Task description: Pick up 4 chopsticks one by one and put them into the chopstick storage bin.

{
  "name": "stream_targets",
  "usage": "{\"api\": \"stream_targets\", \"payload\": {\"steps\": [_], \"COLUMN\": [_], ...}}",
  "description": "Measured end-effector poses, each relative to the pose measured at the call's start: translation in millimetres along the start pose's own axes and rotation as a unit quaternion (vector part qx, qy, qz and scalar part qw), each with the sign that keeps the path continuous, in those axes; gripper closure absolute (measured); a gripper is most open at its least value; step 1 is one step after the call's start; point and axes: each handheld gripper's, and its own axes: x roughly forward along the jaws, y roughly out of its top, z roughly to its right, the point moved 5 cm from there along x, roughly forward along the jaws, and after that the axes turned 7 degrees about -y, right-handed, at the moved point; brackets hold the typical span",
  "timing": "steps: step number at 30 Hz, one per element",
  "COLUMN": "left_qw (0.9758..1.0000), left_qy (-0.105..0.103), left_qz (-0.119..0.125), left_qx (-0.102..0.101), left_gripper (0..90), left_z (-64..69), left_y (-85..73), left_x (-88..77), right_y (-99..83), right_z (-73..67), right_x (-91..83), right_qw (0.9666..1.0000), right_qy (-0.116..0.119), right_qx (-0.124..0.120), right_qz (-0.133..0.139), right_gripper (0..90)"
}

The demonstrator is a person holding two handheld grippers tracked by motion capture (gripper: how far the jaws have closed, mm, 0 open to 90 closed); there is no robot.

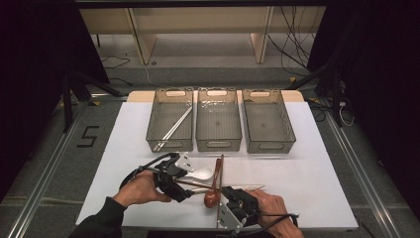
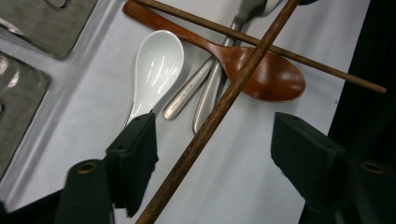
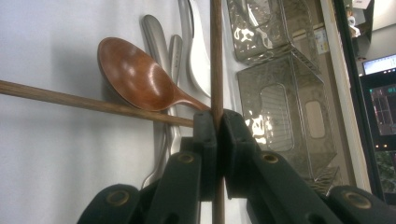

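Left tongs [image 2: 212, 154] gape wide; right tongs [image 3: 217, 135] are clamped together.

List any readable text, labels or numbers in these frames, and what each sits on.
"5": black tape figure on the floor left of the table.
Engraved mark on the metal utensil handle beside the white spoon: too small and blurred to read.
Monitor screens at the right edge of the right gripper view: content too blurred to read.
Nothing legible on the three bins.

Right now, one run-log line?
right gripper: shut on dark wooden chopstick | left gripper: open, astride second dark wooden chopstick
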Motion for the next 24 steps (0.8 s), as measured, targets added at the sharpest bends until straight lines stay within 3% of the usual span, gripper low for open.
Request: {"api": "stream_targets", "payload": {"steps": [11,16,22,24], "left_qw": [0.9981,0.997,0.9949,0.9929], "left_qy": [-0.014,-0.019,-0.02,-0.021], "left_qz": [-0.04,-0.052,-0.068,-0.081], "left_qx": [0.044,0.053,0.072,0.084], "left_gripper": [54.1,62.6,68.9,70.7], "left_z": [3.6,3.8,3.6,4.5], "left_y": [3.3,2.5,2.4,1.9], "left_x": [8.4,10.0,10.9,12.8], "right_y": [3.3,3.9,5.2,5.7], "right_z": [-0.7,-2.2,-3.9,-4.2], "right_x": [-0.7,-0.7,-0.7,-0.8], "right_qw": [0.9999,0.9998,0.9997,0.9996], "right_qy": [0.0,0.003,0.006,0.009], "right_qx": [-0.013,-0.016,-0.019,-0.019], "right_qz": [0.009,0.011,0.014,0.016], "right_gripper": [85.8,85.8,85.8,85.8]}}
